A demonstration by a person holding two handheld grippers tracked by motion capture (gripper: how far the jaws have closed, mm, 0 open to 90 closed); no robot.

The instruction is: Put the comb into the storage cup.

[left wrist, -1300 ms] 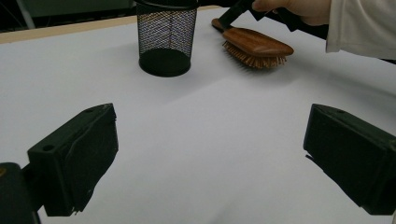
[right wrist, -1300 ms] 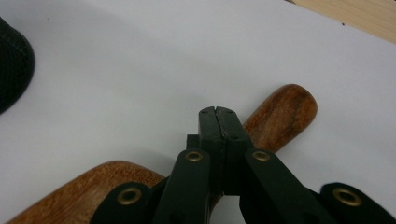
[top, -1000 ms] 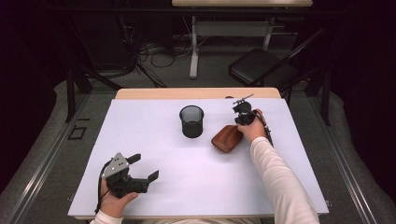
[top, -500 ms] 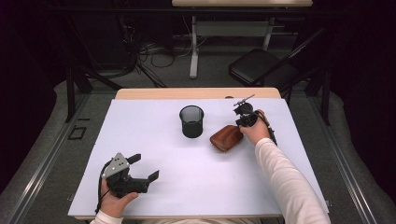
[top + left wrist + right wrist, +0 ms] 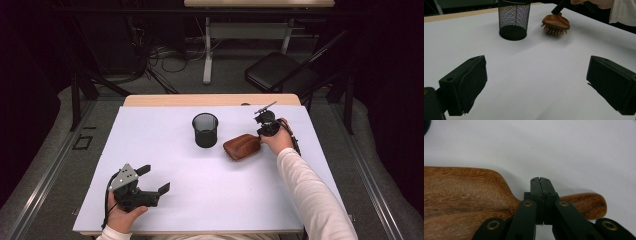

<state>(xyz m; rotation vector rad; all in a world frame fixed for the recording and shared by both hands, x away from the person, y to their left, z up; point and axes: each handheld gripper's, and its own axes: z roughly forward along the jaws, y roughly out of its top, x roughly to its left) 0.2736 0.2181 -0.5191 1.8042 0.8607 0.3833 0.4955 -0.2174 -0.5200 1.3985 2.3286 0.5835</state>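
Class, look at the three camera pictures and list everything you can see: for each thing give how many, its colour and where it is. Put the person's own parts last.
Wooden hairbrush: 1, reddish brown, on the sheet right of the cup, bristles down, handle between the right gripper's jaws.
Mesh pen cup: 1, black, upright near the sheet's middle, towards the far side.
Sheet: 1, white, covering most of the table.
Table: 1, light wood, a strip showing along the far edge.
Folding chair: 1, black, on the floor beyond the table, to the right.
Left gripper: 1, black with a grey plate, near left corner, jaws open.
Right gripper: 1, black, jaws shut over the brush handle.
Sleeve: 1, white, on the right forearm.
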